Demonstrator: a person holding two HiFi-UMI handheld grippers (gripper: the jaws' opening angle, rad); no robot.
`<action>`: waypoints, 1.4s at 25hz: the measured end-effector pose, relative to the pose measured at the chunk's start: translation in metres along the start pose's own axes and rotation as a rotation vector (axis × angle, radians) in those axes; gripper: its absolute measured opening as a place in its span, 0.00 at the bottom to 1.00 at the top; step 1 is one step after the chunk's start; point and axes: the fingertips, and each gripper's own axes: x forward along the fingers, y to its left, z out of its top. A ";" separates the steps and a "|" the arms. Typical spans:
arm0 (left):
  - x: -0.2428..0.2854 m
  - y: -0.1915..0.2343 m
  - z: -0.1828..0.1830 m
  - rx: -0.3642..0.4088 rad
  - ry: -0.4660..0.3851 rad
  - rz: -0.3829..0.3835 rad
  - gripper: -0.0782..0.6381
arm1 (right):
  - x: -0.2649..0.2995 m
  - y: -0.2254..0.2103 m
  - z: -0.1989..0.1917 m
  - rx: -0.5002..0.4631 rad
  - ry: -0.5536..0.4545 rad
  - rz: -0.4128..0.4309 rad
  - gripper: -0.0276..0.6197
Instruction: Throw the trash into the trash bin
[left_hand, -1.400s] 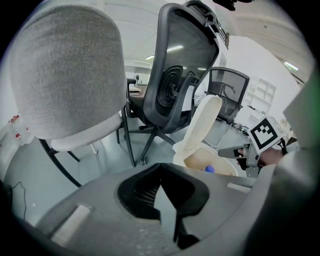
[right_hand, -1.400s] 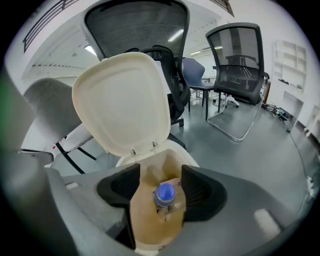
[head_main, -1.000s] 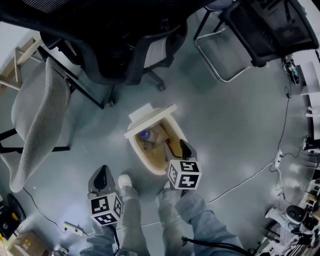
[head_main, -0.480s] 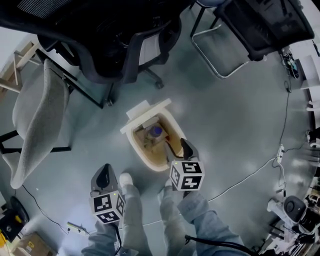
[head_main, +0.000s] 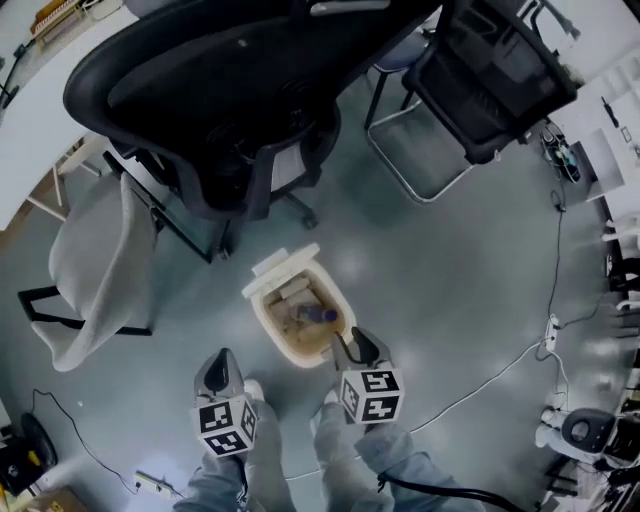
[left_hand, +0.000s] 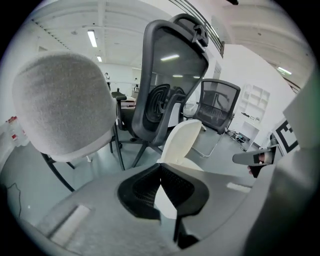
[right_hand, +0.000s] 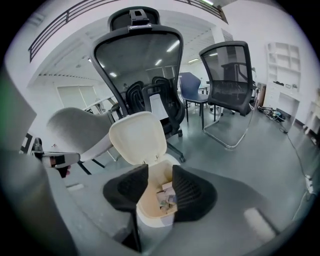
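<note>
Head view: an oval cream plastic trash bin stands on the grey floor at the frame's centre, its hinged lid open at 11 o'clock. The trash, crumpled paper and a purple-capped item, lies inside the bin. A black mesh office chair is at 12 o'clock of the bin, a grey upholstered chair at 9 o'clock, and a black chrome-framed chair at 1 o'clock. The left gripper hangs at 7 o'clock of the bin and the right gripper at 5 o'clock, over its rim. Each marker cube bears black-and-white square patterns.

Only the head view shows the person's grey-trousered legs.

Right gripper view: the right gripper has its jaws apart and closing, with nothing gripped. Through the gap the bin and the trash show, beneath the upright lid.

Left gripper view: the left gripper has its jaw tips together and holds nothing. Only the lid shows; the bin's inside is hidden.
</note>
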 end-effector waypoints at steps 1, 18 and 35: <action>-0.008 -0.006 0.010 0.000 -0.013 -0.005 0.12 | -0.014 0.001 0.004 -0.005 -0.001 -0.003 0.27; -0.147 -0.071 0.150 0.006 -0.153 -0.079 0.12 | -0.206 0.024 0.122 0.036 -0.167 -0.022 0.05; -0.209 -0.067 0.232 0.056 -0.292 -0.120 0.12 | -0.308 -0.029 0.180 0.093 -0.367 -0.175 0.05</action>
